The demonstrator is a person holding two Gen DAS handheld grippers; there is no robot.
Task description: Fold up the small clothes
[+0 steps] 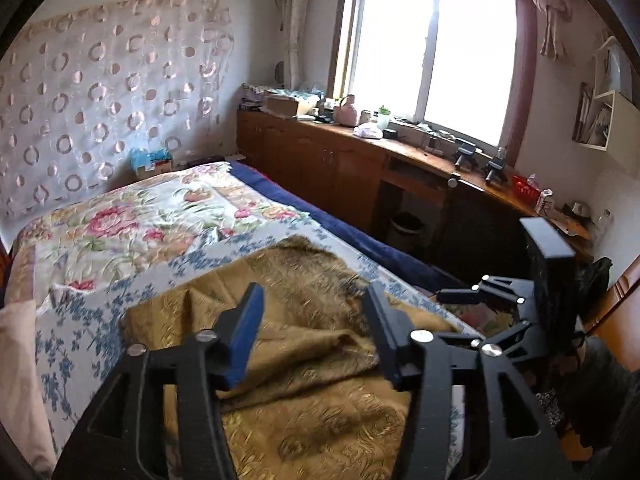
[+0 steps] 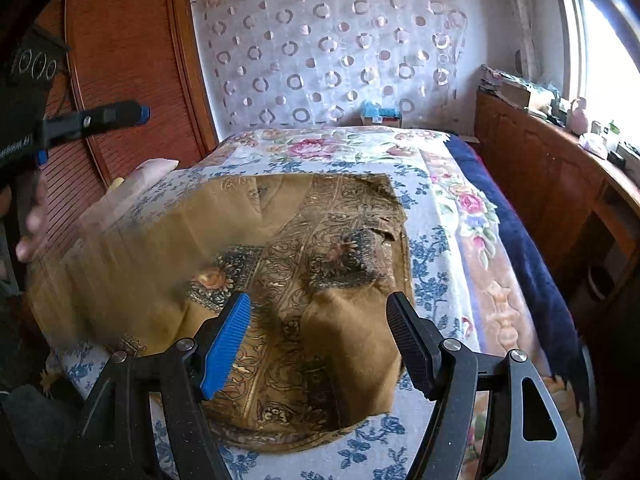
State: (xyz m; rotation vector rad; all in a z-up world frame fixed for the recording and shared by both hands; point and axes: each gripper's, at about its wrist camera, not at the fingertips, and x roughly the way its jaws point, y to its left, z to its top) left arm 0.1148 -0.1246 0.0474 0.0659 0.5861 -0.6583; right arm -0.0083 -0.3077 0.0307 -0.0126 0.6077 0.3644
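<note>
A mustard-brown patterned garment (image 2: 304, 264) lies spread on the bed (image 2: 448, 216), over the blue-and-white floral sheet (image 1: 72, 336), with folds and ridges across its middle. The left gripper (image 1: 316, 328) hovers above the near part of the cloth, its jaws parted with nothing between them. The right gripper (image 2: 320, 340) also stands wide open over the cloth's near edge — empty, its pads clear of the fabric. In the right wrist view the garment's left portion is blurred.
</note>
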